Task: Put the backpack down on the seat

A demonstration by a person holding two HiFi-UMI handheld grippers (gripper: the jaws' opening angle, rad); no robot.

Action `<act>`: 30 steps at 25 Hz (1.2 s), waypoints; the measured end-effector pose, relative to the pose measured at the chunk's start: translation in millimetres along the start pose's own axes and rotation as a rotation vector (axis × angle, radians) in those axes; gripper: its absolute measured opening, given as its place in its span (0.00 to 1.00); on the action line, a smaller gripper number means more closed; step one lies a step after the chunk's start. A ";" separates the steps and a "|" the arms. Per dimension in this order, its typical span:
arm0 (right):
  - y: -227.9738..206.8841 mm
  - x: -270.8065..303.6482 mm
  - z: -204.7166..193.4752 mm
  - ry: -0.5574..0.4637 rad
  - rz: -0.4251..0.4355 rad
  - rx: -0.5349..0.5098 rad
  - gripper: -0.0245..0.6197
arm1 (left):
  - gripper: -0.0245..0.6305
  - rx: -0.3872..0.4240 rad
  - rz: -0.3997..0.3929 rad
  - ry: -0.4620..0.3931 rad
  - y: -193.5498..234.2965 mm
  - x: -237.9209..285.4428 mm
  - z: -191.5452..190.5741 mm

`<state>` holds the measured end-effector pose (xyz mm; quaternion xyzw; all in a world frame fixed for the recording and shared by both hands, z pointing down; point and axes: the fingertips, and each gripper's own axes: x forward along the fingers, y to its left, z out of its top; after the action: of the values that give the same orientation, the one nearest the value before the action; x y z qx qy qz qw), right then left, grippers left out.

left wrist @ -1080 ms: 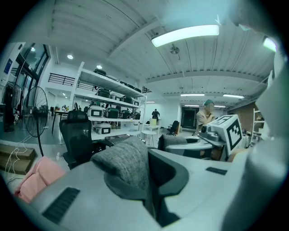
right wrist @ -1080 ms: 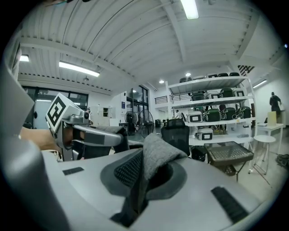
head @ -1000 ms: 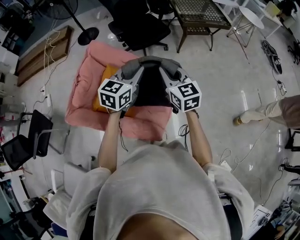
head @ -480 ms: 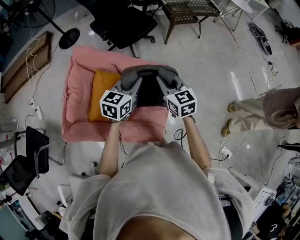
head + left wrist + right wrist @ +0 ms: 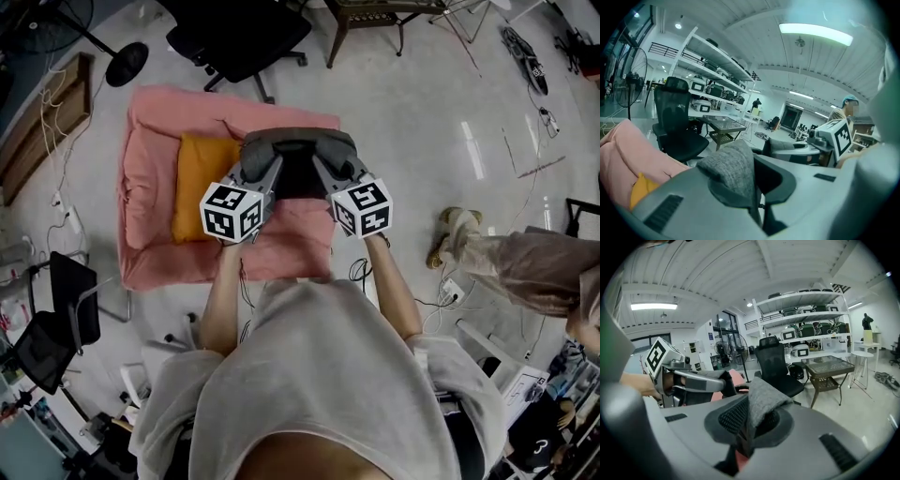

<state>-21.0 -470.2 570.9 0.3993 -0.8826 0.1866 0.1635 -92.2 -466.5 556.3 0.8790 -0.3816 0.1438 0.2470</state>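
A grey and black backpack (image 5: 298, 150) hangs between my two grippers, over the right part of a pink cushioned seat (image 5: 150, 216) on the floor. An orange cushion (image 5: 200, 183) lies on the seat just left of the backpack. My left gripper (image 5: 259, 157) is shut on the backpack's grey fabric (image 5: 733, 168) at its top left. My right gripper (image 5: 334, 156) is shut on grey fabric (image 5: 764, 401) at its top right. In the left gripper view the jaws (image 5: 757, 206) pinch the cloth, with the right gripper (image 5: 820, 140) opposite. The right gripper (image 5: 743, 437) pinches it likewise.
A black office chair (image 5: 239, 33) and a fan base (image 5: 127, 64) stand beyond the seat. A mesh-top table (image 5: 375, 9) is at the far edge. A person's legs (image 5: 506, 262) are at the right. Another black chair (image 5: 66, 300) and floor cables lie at the left.
Both grippers kept their hold on the backpack. More of the orange cushion shows left of the backpack now. The person at the right has walked nearer.
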 end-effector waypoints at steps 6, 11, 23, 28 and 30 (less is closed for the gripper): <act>-15.5 21.0 -16.4 0.040 0.009 0.040 0.08 | 0.07 -0.033 0.009 0.041 16.8 20.0 -14.9; -26.8 39.8 -33.8 0.072 0.016 0.064 0.08 | 0.07 -0.063 0.016 0.073 32.1 36.3 -30.4; -50.2 77.5 -62.0 0.130 0.031 0.099 0.08 | 0.07 -0.116 0.036 0.129 62.9 68.8 -56.0; -62.5 94.6 -66.4 0.150 0.032 0.097 0.08 | 0.07 -0.130 0.038 0.144 75.9 83.5 -59.1; -66.4 100.8 -66.6 0.156 0.035 0.088 0.08 | 0.07 -0.134 0.041 0.144 81.7 88.8 -58.2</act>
<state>-24.2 -545.1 686.6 0.3748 -0.8650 0.2587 0.2105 -97.3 -536.1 670.8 0.8399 -0.3897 0.1858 0.3289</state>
